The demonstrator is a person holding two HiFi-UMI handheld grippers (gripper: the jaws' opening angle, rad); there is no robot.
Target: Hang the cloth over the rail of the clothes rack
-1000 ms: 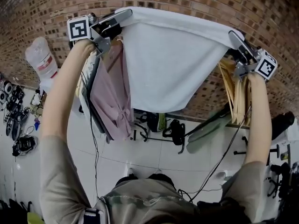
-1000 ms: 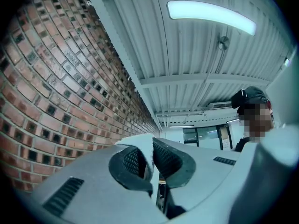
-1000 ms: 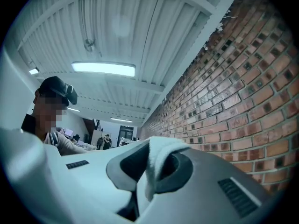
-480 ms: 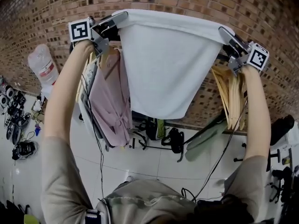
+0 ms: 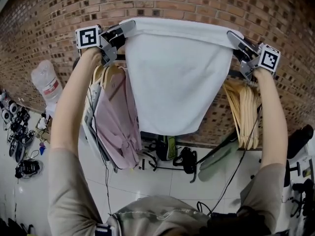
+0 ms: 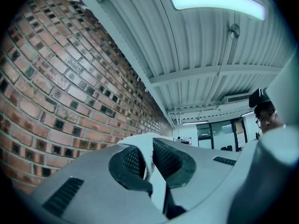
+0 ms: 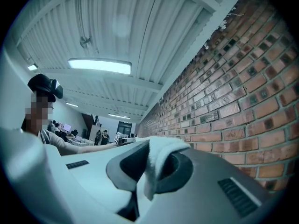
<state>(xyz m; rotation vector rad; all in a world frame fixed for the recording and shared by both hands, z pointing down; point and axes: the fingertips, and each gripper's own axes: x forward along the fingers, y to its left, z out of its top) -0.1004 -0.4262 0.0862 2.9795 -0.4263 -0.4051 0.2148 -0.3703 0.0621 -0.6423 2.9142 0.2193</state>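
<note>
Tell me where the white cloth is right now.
Head view, top centre: the white cloth hangs stretched between the left gripper and right gripper, which clamp its upper corners; a pink garment left of it, wooden hangers right.

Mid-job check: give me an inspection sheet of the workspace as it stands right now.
Surface: no table; white tiled floor below.
Job's things: white cloth stretched between both grippers, held high before the brick wall; rack rail mostly hidden behind it.
Clutter: pink garment and wooden hangers hang beside the cloth; dark bags on the floor.
Grippers: left gripper shut on one top corner of the cloth, right gripper shut on the other.
Cables: black cable runs down beside the right arm.
Surroundings: water bottle at left; ceiling light overhead.
</note>
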